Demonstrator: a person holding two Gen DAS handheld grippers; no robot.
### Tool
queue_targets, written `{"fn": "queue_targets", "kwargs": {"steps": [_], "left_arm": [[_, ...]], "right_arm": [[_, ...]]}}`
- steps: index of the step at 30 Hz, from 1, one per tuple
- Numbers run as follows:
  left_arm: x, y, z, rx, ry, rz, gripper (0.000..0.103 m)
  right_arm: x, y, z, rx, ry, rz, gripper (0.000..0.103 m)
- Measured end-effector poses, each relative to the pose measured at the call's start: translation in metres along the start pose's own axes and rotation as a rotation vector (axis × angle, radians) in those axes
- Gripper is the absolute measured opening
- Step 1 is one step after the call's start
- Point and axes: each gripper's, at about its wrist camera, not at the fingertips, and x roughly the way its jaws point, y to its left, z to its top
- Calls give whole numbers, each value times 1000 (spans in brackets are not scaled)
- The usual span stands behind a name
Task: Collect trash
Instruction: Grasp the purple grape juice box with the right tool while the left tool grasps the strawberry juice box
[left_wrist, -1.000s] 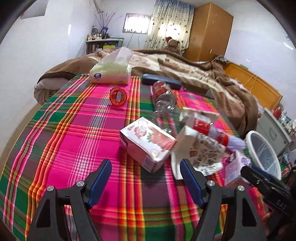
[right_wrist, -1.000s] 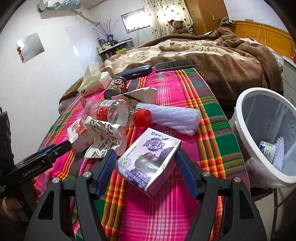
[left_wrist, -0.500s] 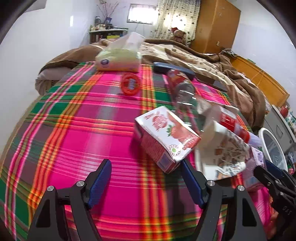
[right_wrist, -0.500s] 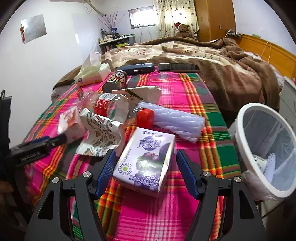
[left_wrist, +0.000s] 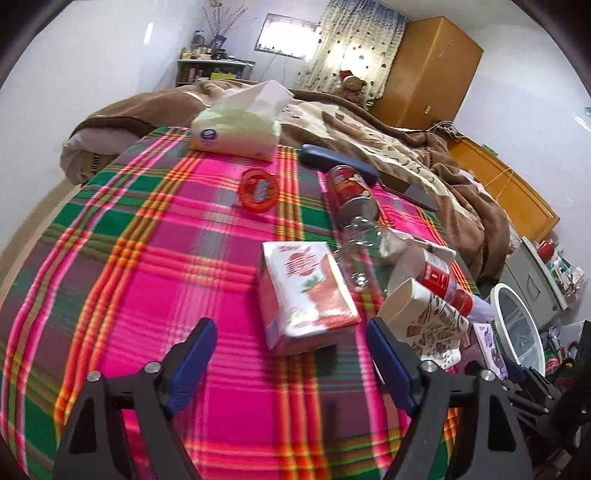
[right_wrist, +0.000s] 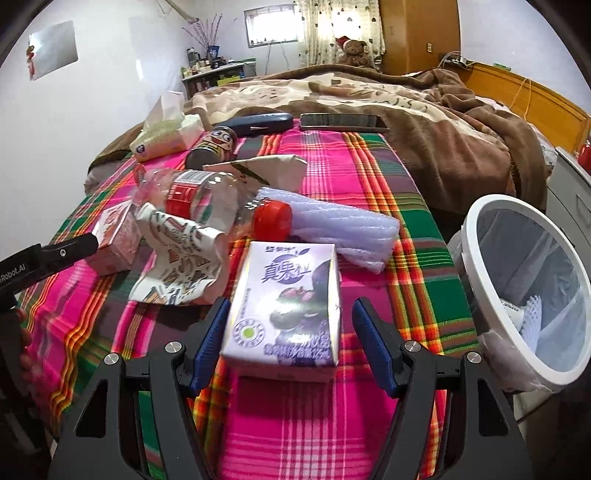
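A red-and-white drink carton (left_wrist: 306, 291) lies on the plaid cloth (left_wrist: 147, 277). Its near end sits between the jaws of my left gripper (left_wrist: 290, 332), which are opening and not pressing on it. A purple drink carton (right_wrist: 288, 306) lies flat between the fingers of my right gripper (right_wrist: 291, 308), with a gap on its right side. To the right, past the bed's edge, stands a white bin (right_wrist: 480, 221) lined with clear plastic and holding some trash. A crushed bottle (right_wrist: 207, 199) with a red cap, a crumpled paper cup (right_wrist: 181, 258) and a white foam sleeve (right_wrist: 340, 229) lie between the cartons.
A tissue pack (left_wrist: 236, 133), a red lid (left_wrist: 258, 188), a printed can (left_wrist: 351, 184), a dark glasses case (right_wrist: 258, 123) and a phone (right_wrist: 343, 122) lie farther back. A brown blanket (right_wrist: 443, 122) covers the rest of the bed. A grey cabinet (left_wrist: 535, 273) stands behind the bin.
The left gripper has come up to the red carton and its jaws stand wider. The right gripper has swung so that the purple carton lies squarer between its fingers.
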Motion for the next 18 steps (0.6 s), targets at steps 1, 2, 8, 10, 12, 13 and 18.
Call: {"fn": "queue_targets", "kwargs": {"steps": [1,2,8,10,12,13,18], "left_arm": [[1,-2,2,-2,0,-4,83],[1,-4,3,3,-5,-14,83],[20,-12,14,32,11,46,83],[27,-11,17,34,24,66,83],[30,-11,18,30,27,68,83],[32,-11,18,32,31,69,83],[46,-19,18,68,53,103,83]], "right_arm": [[1,-1,1,7,1,-3,69],[1,-2,3,12,-1,-7,69],[2,-5,6,28,1,-19,69],[3,-4,7,17,0,-28,69],[4,-3,7,13,3,-30,69],[5,-3,7,14,2,-30,69],[7,-6,8,28,4,-31,69]]}}
